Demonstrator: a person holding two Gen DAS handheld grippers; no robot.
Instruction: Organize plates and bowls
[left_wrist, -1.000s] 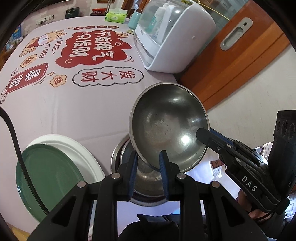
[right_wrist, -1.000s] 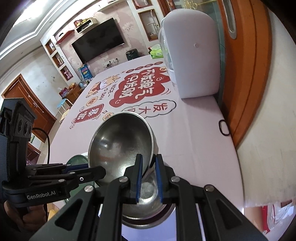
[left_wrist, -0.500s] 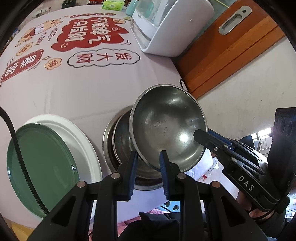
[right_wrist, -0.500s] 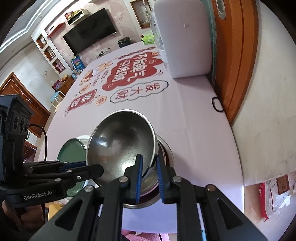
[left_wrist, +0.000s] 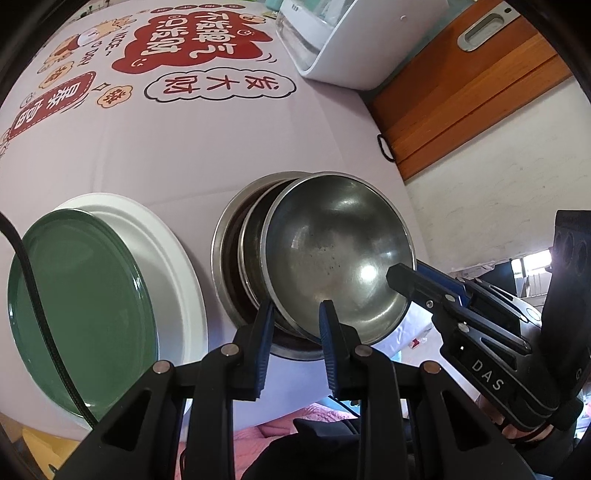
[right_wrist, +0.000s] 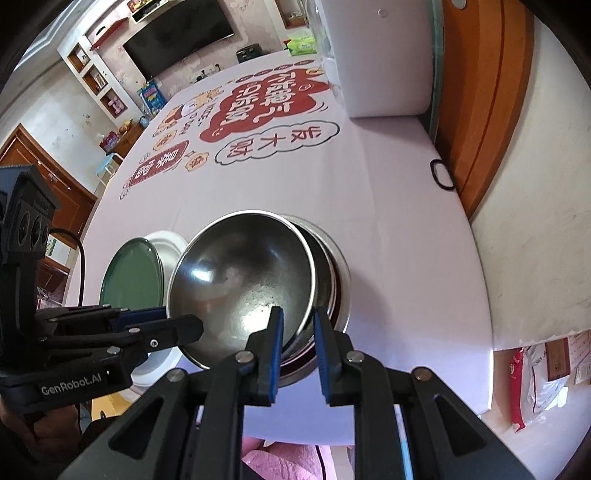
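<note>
The top bowl (left_wrist: 332, 254) sits tilted in the stacked bowls (left_wrist: 236, 258) near the counter (left_wrist: 207, 147) edge. The plates (left_wrist: 110, 295) lie at their 9 o'clock, one on another. The appliance (left_wrist: 343, 44) stands at 1 o'clock, well apart.

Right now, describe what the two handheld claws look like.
Both are black angular frames with silver pivot bolts and blue pads on the fingers. The left claw reads "GenRobot.AI" in the right wrist view, with a black cable beside it. The right claw reads "DAS" in the left wrist view.
</note>
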